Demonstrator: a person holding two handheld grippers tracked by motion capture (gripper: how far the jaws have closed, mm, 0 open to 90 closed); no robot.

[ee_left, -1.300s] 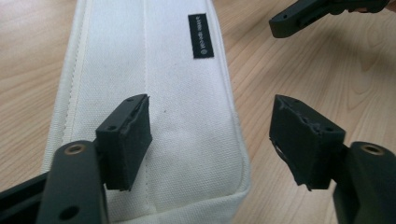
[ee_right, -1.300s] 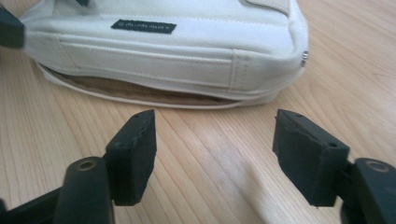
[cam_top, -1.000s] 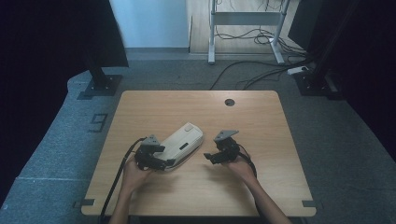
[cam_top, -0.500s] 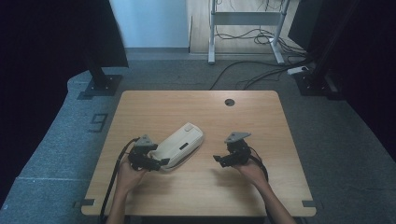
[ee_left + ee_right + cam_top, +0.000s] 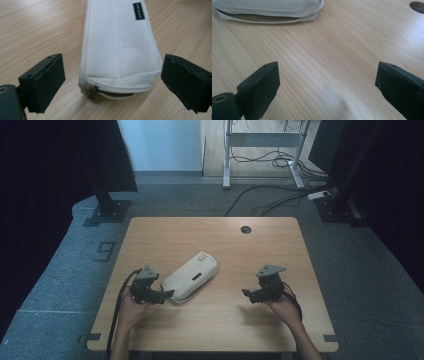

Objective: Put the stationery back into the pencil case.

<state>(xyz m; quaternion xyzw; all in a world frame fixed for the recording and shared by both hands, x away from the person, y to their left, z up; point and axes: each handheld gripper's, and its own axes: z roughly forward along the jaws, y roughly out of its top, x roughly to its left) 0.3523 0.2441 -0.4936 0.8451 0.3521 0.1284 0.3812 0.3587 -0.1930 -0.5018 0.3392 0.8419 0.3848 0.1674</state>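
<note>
Left gripper (image 5: 167, 294): jaws just opened wide, straddling pouch (image 5: 191, 276) end, pads clear | right gripper (image 5: 246, 292): just opened wide, empty, well right of pouch | count: one pouch, two grippers

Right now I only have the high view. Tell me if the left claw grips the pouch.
Observer: No. The left claw has just been opening. Its jaws stand wide, with the end of the pouch between them but not pressed.
Operator: Find me the zipper pull.
Observer: The pull sits at that near end, low by the table.
Operator: Now report the right claw.
Observer: The right claw has also just been opening, with nothing between its jaws. It is over bare table, and the pouch lies ahead, apart from it.
</note>
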